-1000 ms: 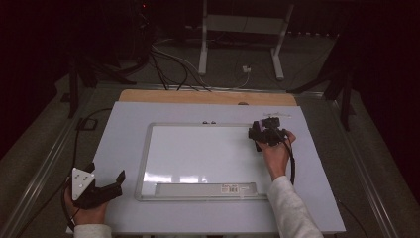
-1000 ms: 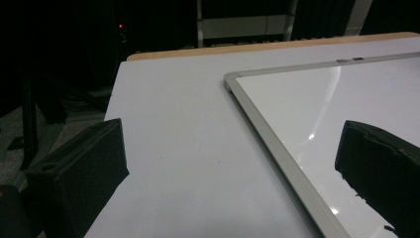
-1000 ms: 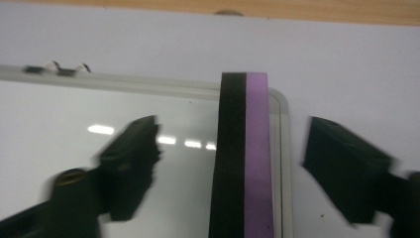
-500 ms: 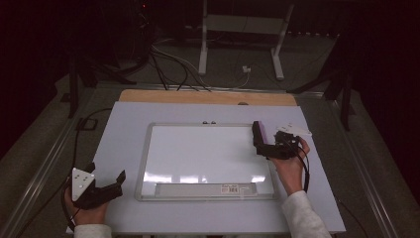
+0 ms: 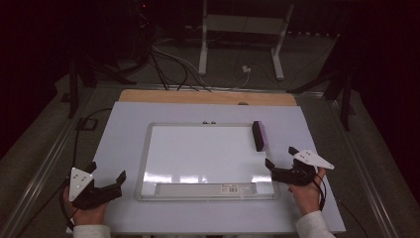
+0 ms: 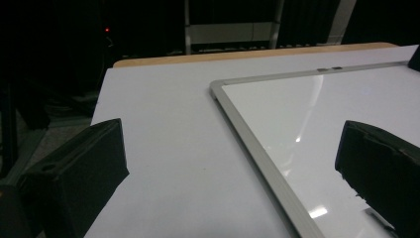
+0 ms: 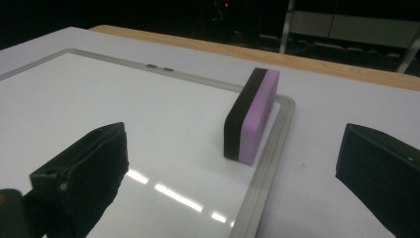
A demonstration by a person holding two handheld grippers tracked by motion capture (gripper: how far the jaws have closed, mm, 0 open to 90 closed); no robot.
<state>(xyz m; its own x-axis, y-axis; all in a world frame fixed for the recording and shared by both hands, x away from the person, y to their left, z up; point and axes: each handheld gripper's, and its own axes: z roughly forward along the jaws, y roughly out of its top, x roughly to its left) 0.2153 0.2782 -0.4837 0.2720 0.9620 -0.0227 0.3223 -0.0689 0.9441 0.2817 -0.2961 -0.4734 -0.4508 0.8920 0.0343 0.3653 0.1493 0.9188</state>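
- Now my right gripper [image 5: 278, 157] hangs wide open and empty; so does my left gripper [image 5: 106, 174].
- Eraser [image 7: 251, 115] stands on edge at the whiteboard [image 5: 198, 153] frame's far right corner.
- Light foam, probably; I'd pinch its broad faces.

Both grippers' jaws wide apart

Glossy whiteboard [image 5: 203, 153], metal frame

White table [image 5: 124, 129], whiteboard [image 5: 198, 153] lying flat on it
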